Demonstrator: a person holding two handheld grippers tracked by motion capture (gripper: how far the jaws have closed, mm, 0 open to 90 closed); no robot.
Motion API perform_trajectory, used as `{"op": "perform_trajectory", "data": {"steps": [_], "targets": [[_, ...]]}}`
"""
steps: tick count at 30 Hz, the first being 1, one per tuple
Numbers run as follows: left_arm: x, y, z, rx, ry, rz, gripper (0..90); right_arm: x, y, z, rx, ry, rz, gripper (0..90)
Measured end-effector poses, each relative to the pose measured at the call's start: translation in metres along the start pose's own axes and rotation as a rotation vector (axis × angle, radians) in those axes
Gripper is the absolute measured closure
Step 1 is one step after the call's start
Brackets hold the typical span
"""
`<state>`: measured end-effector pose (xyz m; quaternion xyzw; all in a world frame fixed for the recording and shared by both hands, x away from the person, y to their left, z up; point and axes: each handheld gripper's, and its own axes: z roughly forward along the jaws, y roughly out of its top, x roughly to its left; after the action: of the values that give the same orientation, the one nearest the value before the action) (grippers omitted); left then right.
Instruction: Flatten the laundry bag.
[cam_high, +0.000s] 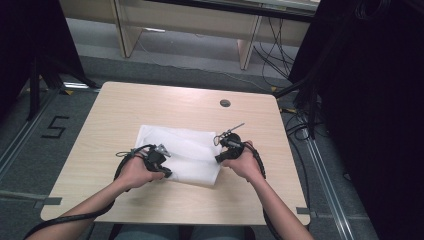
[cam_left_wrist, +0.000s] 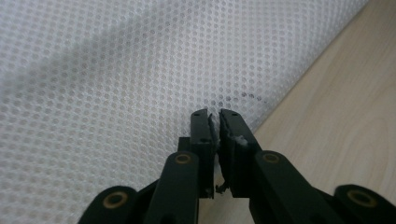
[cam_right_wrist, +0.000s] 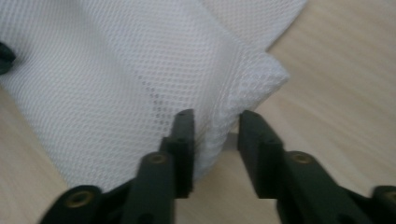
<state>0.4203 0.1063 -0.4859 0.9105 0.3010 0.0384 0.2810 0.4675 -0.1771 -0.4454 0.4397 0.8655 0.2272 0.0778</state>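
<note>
Left gripper (cam_left_wrist: 214, 122): jaws pinched on mesh cloth's (cam_high: 192, 150) near-left edge. Right gripper (cam_right_wrist: 212, 126): jaws apart, straddling the folded near-right corner, not pressing. I note: table (cam_high: 125, 107); cloth mid-table, long axis left-right, lying forward of both grippers; right jaws nearest the free corner.

A lab: taped floor number (cam_high: 55, 127), loose cables (cam_high: 272, 47), black curtains (cam_high: 372, 100).
</note>
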Motion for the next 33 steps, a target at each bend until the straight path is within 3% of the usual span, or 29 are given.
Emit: {"op": "perform_trajectory", "data": {"steps": [3, 4, 5, 6, 7, 8, 11, 16, 18, 19, 20, 21, 22, 23, 25, 28, 31, 33], "targets": [[-0.002, 0.0, -0.007, -0.012, -0.014, 0.003, 87.0, 0.001, 0.012, -0.006, -0.045, -0.027, -0.008, 50.5], [-0.003, 0.0, -0.008, -0.017, -0.02, 0.006, 86.9, 0.003, 0.025, -0.007, -0.074, -0.032, -0.021, 46.2], [-0.007, 0.0, -0.006, -0.059, -0.03, -0.034, 86.9, 0.003, 0.025, -0.007, -0.074, -0.032, -0.021, 46.2], [-0.006, 0.0, -0.008, -0.025, -0.028, 0.012, 86.7, 0.006, 0.037, -0.002, -0.1, -0.038, -0.052, 42.7], [-0.007, 0.0, -0.007, -0.021, -0.029, 0.015, 86.5, 0.007, 0.041, 0.001, -0.105, -0.038, -0.076, 41.8], [-0.008, 0.0, -0.004, -0.027, -0.035, 0.01, 86.5, 0.008, 0.046, 0.007, -0.102, -0.041, -0.107, 41.6], [-0.008, 0.0, 0.0, -0.027, -0.038, 0.003, 86.5, 0.011, 0.055, 0.027, -0.034, -0.01, -0.109, 40.0], [-0.008, 0.002, 0.006, -0.01, -0.037, 0.01, 86.4, 0.009, 0.058, 0.051, 0.025, 0.001, -0.124, 39.5], [-0.008, 0.002, 0.008, -0.005, -0.031, 0.012, 86.4, 0.009, 0.057, 0.061, 0.057, 0.007, -0.132, 41.8], [-0.008, 0.002, 0.009, -0.003, -0.034, 0.011, 86.5, 0.01, 0.055, 0.067, 0.078, 0.015, -0.149, 53.6], [-0.008, 0.002, 0.009, -0.003, -0.036, 0.009, 86.5, 0.01, 0.055, 0.067, 0.078, 0.015, -0.149, 53.6], [-0.008, 0.002, 0.009, -0.003, -0.037, 0.001, 86.5, 0.013, 0.054, 0.069, 0.089, 0.028, -0.178, 69.1], [-0.008, 0.002, 0.009, -0.003, -0.037, 0.001, 86.4, 0.013, 0.054, 0.069, 0.089, 0.028, -0.178, 69.1], [-0.007, 0.001, 0.009, -0.001, -0.038, 0.005, 86.5, 0.016, 0.054, 0.068, 0.095, 0.034, -0.204, 79.4], [-0.007, 0.002, 0.01, -0.001, -0.043, 0.001, 86.5, 0.02, 0.054, 0.067, 0.113, 0.037, -0.229, 85.8], [-0.007, 0.003, 0.011, 0.003, -0.039, 0.002, 86.8, 0.022, 0.054, 0.064, 0.113, 0.023, -0.248, 88.9], [-0.006, 0.004, 0.012, 0.003, -0.042, -0.005, 87.4, 0.024, 0.057, 0.049, 0.083, 0.026, -0.266, 89.5], [-0.005, 0.005, 0.012, 0.002, -0.044, -0.006, 87.5, 0.024, 0.058, 0.045, 0.068, 0.025, -0.257, 89.5]]}}
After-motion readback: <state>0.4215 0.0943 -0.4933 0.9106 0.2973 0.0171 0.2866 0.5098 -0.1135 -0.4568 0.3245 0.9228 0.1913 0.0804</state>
